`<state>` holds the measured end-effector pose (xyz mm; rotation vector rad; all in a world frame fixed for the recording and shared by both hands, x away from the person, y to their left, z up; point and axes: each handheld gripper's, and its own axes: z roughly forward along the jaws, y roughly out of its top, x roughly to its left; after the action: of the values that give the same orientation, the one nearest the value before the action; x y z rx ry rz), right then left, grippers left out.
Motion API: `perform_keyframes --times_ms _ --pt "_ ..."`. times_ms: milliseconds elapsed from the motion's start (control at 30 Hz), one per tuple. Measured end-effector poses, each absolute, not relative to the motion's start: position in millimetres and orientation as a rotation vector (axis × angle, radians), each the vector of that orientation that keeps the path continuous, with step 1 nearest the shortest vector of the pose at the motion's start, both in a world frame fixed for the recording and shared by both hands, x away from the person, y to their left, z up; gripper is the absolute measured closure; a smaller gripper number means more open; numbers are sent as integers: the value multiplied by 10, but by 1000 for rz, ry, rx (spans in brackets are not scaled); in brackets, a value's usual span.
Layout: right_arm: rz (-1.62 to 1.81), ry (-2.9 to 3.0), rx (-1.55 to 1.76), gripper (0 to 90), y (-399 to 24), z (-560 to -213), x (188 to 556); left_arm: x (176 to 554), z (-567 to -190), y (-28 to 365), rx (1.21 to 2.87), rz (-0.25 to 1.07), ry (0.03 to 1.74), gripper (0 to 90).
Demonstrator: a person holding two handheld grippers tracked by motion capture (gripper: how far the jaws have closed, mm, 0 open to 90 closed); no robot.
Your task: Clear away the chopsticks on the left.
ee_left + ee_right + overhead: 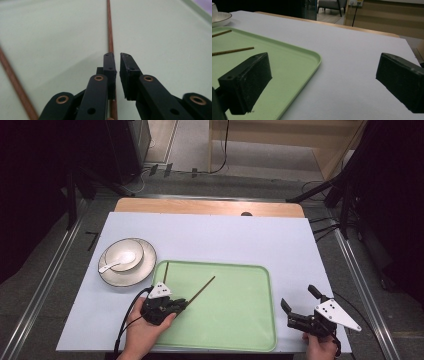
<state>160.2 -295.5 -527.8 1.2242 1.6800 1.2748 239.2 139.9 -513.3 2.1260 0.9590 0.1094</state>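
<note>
A thin brown chopstick (201, 289) (109, 30) lies slantwise on the green tray (270, 310). My left gripper (182, 304) (117, 55) is at its near end, low over the tray. The jaws stand a narrow slit apart; the chopstick runs under the left pad and the slit itself is empty. A second chopstick (165, 270) (12, 75) lies by the tray's left rim. My right gripper (299, 297) (323, 65) hovers wide open over the white table right of the tray (312, 65), nothing between its pads.
A white bowl (125, 256) with a white spoon (117, 262) sits on a plate (145, 270) left of the tray's far corner. Both chopsticks (232, 51) appear in the right gripper view. The table's wooden far edge (210, 207) borders the floor.
</note>
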Motion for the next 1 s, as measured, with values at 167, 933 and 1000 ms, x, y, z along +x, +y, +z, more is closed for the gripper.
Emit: perform_keyframes --times_ms 167,933,1000 --pt "1271 1682 1231 1 -2951 -5286 1609 2504 -5184 1224 2154 103 942 897" --pt "1275 1683 1230 1 -2964 -5291 1607 2704 -5194 1404 2162 198 1065 900" --pt "1273 1680 1234 1 -2969 -5292 1603 2707 -5190 1463 2162 205 1081 900"
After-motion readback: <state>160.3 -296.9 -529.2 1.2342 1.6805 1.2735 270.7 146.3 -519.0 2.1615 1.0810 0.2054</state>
